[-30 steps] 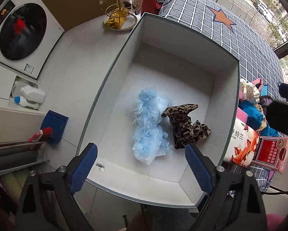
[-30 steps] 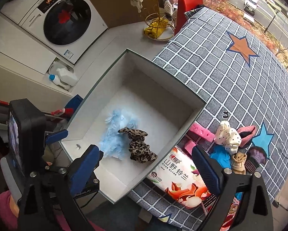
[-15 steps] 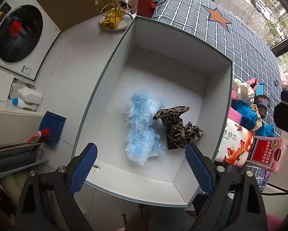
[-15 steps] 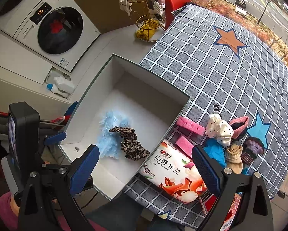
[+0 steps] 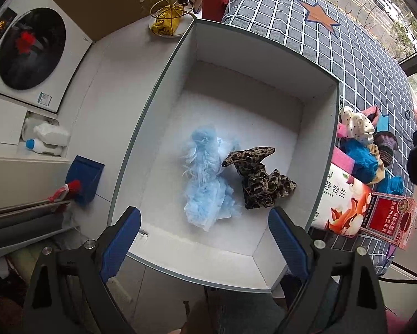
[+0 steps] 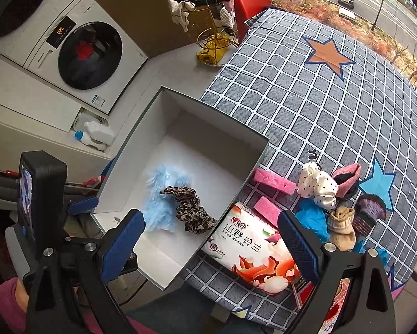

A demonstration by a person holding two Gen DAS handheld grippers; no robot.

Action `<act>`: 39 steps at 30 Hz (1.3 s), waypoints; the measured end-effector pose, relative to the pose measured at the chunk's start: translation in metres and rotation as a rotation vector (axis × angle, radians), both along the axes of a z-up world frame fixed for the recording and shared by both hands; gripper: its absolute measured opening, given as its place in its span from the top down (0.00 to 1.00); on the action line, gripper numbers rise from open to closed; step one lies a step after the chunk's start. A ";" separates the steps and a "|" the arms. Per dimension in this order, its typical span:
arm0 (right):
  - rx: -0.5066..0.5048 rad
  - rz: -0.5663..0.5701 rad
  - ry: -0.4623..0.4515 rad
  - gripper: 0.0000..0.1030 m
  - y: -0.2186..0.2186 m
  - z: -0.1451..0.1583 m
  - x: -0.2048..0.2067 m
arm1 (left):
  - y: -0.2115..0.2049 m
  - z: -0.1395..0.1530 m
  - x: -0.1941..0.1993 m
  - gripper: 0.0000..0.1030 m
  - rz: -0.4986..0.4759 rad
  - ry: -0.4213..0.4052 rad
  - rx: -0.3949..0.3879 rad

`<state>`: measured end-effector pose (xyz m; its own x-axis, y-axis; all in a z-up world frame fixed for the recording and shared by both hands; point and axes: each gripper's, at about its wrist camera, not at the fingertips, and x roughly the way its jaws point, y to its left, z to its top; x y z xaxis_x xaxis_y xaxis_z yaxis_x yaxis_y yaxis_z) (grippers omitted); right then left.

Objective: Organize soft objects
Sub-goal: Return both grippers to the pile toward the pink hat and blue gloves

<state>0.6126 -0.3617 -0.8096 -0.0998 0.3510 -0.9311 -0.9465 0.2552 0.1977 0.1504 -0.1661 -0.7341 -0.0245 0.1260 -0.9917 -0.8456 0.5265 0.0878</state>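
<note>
A white box (image 5: 319, 128) (image 6: 253, 164) stands beside the checked table. Inside it lie a fluffy light-blue item (image 5: 207, 178) (image 6: 159, 197) and a leopard-print scrunchie (image 5: 260, 179) (image 6: 191, 208). My left gripper (image 5: 204, 239) hovers open above the box's near end, holding nothing. Over the box's near corner and a tissue pack (image 6: 253, 253) hangs my right gripper (image 6: 211, 245), open and empty. A heap of soft things lies on the cloth: pink sponges (image 6: 273, 179), a polka-dot item (image 6: 318, 186), a blue cloth (image 6: 311, 217), a beige sock (image 6: 342, 226), a pink slipper (image 6: 347, 176).
A washing machine (image 6: 83, 53) and detergent bottles (image 6: 95, 135) stand at the left. A gold rack with yellow cloth (image 6: 212, 44) and a red chair (image 6: 250, 0) are at the far end. A red carton (image 5: 389, 218) lies by the tissue pack (image 5: 339, 203).
Both grippers have drawn back and up, so the box looks smaller. The right view has shifted toward the table. Both stay open and empty.
</note>
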 end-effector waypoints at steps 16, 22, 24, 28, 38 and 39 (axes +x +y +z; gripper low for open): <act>0.089 -0.245 0.104 0.05 -0.073 0.039 0.107 | -0.007 0.005 0.140 0.08 -0.147 -0.013 0.005; 0.065 -0.469 0.073 0.01 -0.140 0.027 0.192 | -0.015 -0.002 0.248 0.08 -0.309 -0.016 -0.025; 0.033 -0.551 0.084 0.01 -0.164 0.009 0.217 | -0.019 -0.011 0.286 0.08 -0.367 0.000 -0.024; -0.054 -0.670 0.118 0.01 -0.203 -0.038 0.254 | -0.024 -0.046 0.360 0.08 -0.456 0.053 -0.040; -0.183 -0.711 0.190 0.01 -0.222 -0.148 0.272 | -0.051 -0.137 0.479 0.08 -0.607 0.220 -0.060; -0.190 -0.705 0.185 0.01 -0.219 -0.155 0.271 | -0.054 -0.145 0.484 0.08 -0.615 0.235 -0.063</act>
<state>0.8839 -0.5806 -0.9647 -0.0715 0.2247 -0.9718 -0.5022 0.8337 0.2297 0.6348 -0.2198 -0.8789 -0.1832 0.1275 -0.9748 -0.3514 0.9176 0.1860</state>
